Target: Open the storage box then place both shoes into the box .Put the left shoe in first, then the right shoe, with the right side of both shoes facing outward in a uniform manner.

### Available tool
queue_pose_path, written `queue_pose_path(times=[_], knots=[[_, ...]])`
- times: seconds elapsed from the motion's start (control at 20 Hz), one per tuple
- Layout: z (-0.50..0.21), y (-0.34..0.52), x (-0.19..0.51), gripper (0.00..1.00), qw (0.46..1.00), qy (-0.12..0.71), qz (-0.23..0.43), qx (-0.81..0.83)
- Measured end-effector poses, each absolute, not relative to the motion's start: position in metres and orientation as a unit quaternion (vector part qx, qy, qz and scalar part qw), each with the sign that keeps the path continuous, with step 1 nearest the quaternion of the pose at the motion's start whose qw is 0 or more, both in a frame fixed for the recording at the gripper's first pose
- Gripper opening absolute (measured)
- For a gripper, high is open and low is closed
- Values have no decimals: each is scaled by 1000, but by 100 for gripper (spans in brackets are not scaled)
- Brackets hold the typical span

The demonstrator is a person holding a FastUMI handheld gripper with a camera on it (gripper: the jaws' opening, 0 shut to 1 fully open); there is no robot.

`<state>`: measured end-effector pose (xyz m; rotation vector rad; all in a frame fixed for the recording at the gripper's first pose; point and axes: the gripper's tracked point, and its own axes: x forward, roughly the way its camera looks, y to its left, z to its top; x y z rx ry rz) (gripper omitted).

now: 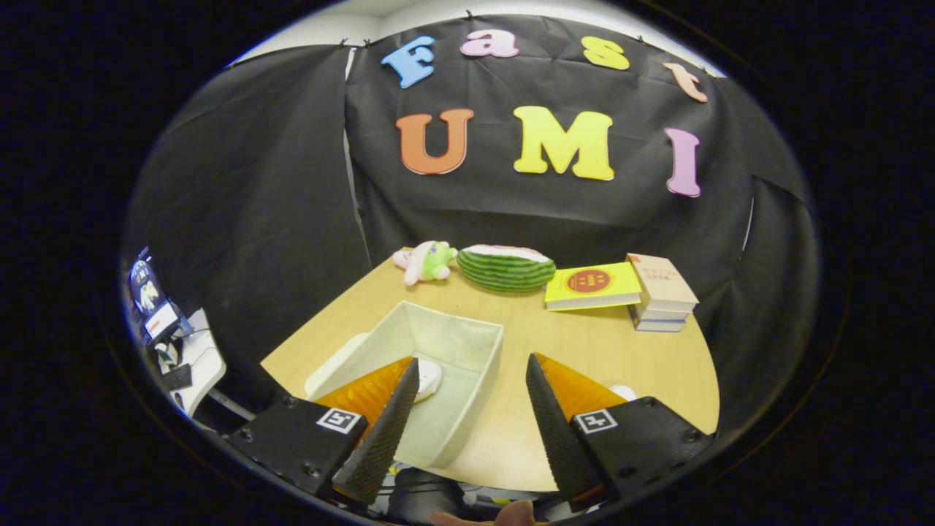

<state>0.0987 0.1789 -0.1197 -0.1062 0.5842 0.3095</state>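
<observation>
The tool is hovering with its fingers spread wide and gripping nothing, above the near edge of the wooden table. The open white storage box is sitting just ahead of the left finger, with a white shoe lying inside it. At the far side, a plush toy, a watermelon-shaped pillow, a yellow book and stacked books are resting.

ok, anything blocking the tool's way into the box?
Nothing visible does. The storage box sits open on the table, with no lid over it. The tool is open and holds nothing, above the box's near right edge. A white shoe already lies inside, partly behind the left finger.
</observation>
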Motion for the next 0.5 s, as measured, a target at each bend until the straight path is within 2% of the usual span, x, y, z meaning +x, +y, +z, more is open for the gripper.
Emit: queue_pose_path(times=[0.25,0.5], knots=[[-118,98,88,91,947,293,113,-64],[-157,22,83,92,933,340,76,-88]])
